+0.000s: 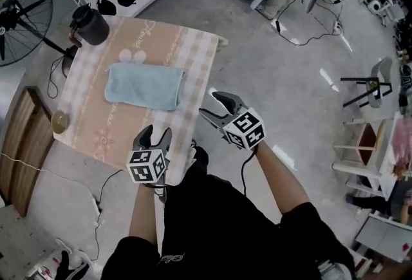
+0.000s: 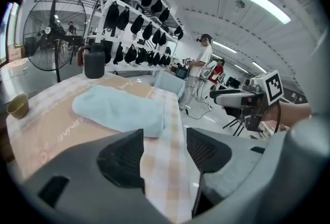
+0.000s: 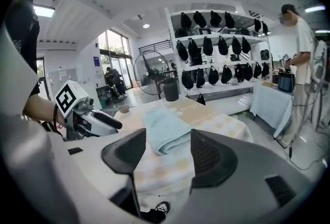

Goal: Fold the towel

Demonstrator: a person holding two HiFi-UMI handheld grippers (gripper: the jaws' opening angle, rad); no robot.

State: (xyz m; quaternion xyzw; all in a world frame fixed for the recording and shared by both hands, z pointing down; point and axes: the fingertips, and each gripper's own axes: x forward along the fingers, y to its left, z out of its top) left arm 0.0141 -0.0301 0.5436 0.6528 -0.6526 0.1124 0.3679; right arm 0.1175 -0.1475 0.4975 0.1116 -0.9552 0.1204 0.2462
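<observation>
Light-blue terry towel (image 1: 144, 86) (image 2: 119, 109) (image 3: 165, 133): it lies folded into a flat rectangle near the middle of the table, in the upper left of the head view. Neither tool touches it.
Table (image 1: 199, 56): it is covered with a pink-and-cream checked cloth, and its near corner hangs towards me at the lower centre of the head view.
Left gripper (image 1: 156, 136) (image 2: 165, 156): I hold it over the table's near edge, below the towel in the head view. Its jaws are spread, and only checked cloth shows between them. The towel sits beyond the tips, apart from them.
Right gripper (image 1: 212, 105) (image 3: 162, 158): I hold it just off the table's right edge in the head view, over grey floor. Its jaws are spread with nothing pinched. In its own view the towel appears through the gap, well beyond the tips.
Dark round jug (image 1: 90, 24) (image 2: 94, 61): it stands upright on the table's far corner, at the upper left of the head view, apart from the towel.
Small brown cup (image 1: 59, 121) (image 2: 18, 106): it sits at the table's left edge.
Large floor fan (image 2: 54, 37): it stands behind the table at the upper left of the left gripper view.
Person in a white top (image 3: 301, 63): standing at the right edge of the right gripper view.
</observation>
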